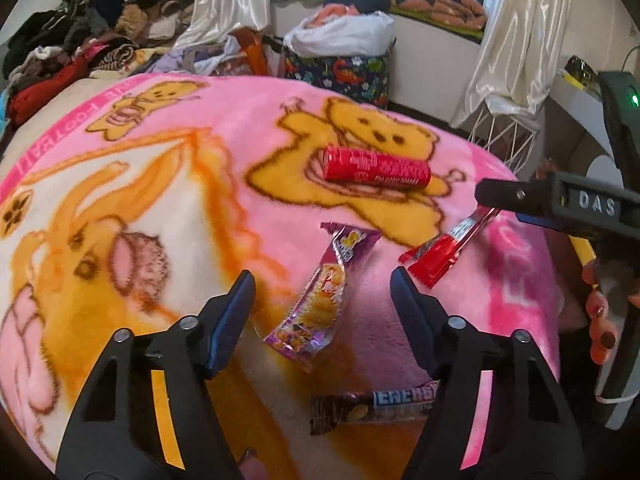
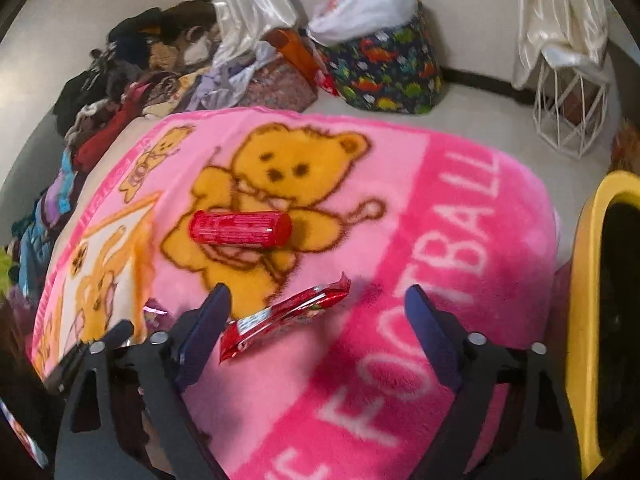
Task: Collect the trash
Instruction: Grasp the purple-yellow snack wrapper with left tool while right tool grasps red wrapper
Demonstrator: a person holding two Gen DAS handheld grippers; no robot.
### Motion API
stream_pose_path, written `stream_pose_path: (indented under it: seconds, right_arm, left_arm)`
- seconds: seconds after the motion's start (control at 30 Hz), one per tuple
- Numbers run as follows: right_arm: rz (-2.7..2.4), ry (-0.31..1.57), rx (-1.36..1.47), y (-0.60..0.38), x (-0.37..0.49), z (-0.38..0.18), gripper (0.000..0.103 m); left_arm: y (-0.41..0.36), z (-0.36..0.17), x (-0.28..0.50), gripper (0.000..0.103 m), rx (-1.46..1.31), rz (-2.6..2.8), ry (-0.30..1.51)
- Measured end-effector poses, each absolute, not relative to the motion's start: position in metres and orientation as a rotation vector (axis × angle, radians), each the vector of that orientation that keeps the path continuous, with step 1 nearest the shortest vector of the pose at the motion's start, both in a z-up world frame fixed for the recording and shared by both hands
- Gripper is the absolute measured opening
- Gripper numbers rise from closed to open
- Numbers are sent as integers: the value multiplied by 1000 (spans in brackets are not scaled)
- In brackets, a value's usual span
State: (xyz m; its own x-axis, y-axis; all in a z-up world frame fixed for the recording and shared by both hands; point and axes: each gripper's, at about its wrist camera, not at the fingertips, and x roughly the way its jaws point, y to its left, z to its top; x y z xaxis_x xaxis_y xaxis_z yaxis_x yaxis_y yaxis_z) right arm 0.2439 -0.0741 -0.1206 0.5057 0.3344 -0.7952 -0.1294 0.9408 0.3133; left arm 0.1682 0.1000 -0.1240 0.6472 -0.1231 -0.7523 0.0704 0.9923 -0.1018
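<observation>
Pink fleece blanket [image 1: 208,184] is carrying the trash — a red tube [image 1: 376,168] lying on its bear print, a purple snack wrapper [image 1: 320,300] lying between the left gripper's [image 1: 322,292] parted, empty jaws, a red wrapper [image 2: 284,320] lying between the right gripper's [image 2: 316,320] wider, empty ones. Beyond the blanket, a dinosaur-print basket [image 2: 392,72] is sitting.

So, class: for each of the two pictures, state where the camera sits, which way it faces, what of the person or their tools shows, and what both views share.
Left wrist: sits on the left gripper, facing down over the pink blanket at a purple wrapper; the right gripper and a hand show at right.
Right wrist: sits on the right gripper, facing down at a red wrapper; a yellow bin at right.
Shared: blanket, red wrapper, red tube.
</observation>
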Motion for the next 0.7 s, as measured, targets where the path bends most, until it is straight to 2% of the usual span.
stream_pose_path:
  seconds: [0.03,0.07,0.1,0.13,0.2,0.23,0.27,0.37,0.7]
  right_arm:
    - [286,1017,235,-73,247,-125,79]
    - [289,1041,245,-71,250,-131,70]
    - [299,1065,256,-70,253,-137,54]
    - [316,1079,263,-68,253,-141,45]
    - [341,1056,239,-68,248,-141,21]
    - [351,1044,233,-69,246,-138,16]
    - [358,1021,230,-72,240,-134,12]
    - [369,970,252,-82,227,-126,12]
    - [396,841,240,-112,183,-89,11]
  left_arm:
    - [100,-127,170,56,-60,-105,868]
    - [100,-129,172,52,-65,-104,873]
    - [100,-130,173,49,-70,-105,876]
    - [100,-131,174,44,-72,-104,878]
    - [100,-133,174,34,-71,-105,881]
    - [101,-135,175,25,-77,-102,884]
    - [102,-135,176,21,-88,-104,886]
    - [107,-132,175,17,-112,-113,880]
    - [96,-80,156,15,-175,-163,732]
